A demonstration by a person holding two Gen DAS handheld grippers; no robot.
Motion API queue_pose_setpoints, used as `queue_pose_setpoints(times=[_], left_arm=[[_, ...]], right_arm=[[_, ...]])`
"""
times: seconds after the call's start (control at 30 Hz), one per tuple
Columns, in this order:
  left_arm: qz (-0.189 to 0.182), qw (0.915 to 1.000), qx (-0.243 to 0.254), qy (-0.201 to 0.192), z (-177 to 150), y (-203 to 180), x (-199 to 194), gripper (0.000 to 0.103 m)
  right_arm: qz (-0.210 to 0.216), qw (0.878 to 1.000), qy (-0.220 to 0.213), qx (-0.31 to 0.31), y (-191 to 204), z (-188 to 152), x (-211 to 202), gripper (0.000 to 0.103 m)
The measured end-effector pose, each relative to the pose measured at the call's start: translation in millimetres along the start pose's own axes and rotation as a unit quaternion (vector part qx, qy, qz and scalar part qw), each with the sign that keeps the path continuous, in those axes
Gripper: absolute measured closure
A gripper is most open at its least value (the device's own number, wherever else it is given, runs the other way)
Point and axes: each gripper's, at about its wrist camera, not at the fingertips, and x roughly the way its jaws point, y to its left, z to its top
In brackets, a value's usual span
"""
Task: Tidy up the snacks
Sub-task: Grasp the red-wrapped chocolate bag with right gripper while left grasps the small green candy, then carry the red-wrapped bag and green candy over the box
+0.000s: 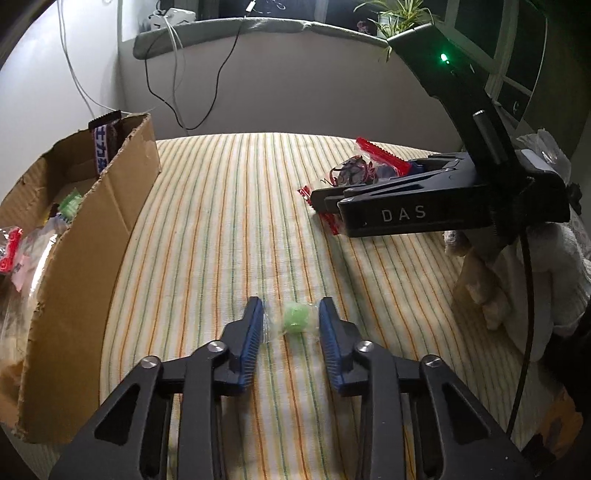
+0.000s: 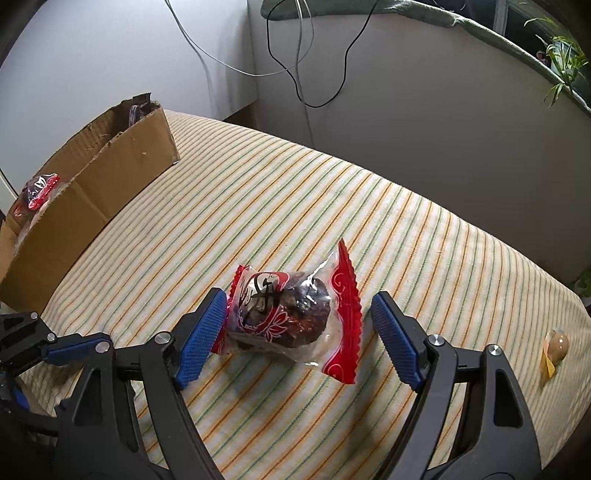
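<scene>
Blue-padded left tongs [image 1: 291, 321] tilted down, pinching green candy [image 1: 294, 322] (clear wrapper).

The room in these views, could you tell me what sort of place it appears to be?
Probably a home, perhaps a bedroom or living room. A striped cloth covers the surface, a potted plant stands by the window, and loose cables hang down the wall.

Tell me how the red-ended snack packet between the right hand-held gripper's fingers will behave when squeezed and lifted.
The red-ended snack packet likely crinkles and slips: its clear film looks glossy. The dark lumpy cake inside probably gives some firmness, yet may crumble under hard pressure. The right hand-held gripper is open around it; the red crimped ends would likely flop.
</scene>
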Motion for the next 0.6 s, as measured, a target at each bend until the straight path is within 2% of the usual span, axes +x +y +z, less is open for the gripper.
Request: queue_pose_setpoints(times=[0.1, 0.13, 0.6], left_arm=[[-0.003, 1.0000, -0.002, -0.002, 0, 1, -1, 0.078], [-0.004, 1.0000, -0.002, -0.003, -1, 1, -1, 0.078], [-0.015, 0.9996, -0.013, -0.020, -1, 5, -19, 0.079]], right_arm=[[0.006, 1.000, -0.002, 0.002, 0, 0, -2, 0.039], [0.007, 1.000, -0.003, 0.003, 0, 0, -3, 0.049], [0.003, 1.000, -0.019, 0.014, -4, -5, -25, 0.052]])
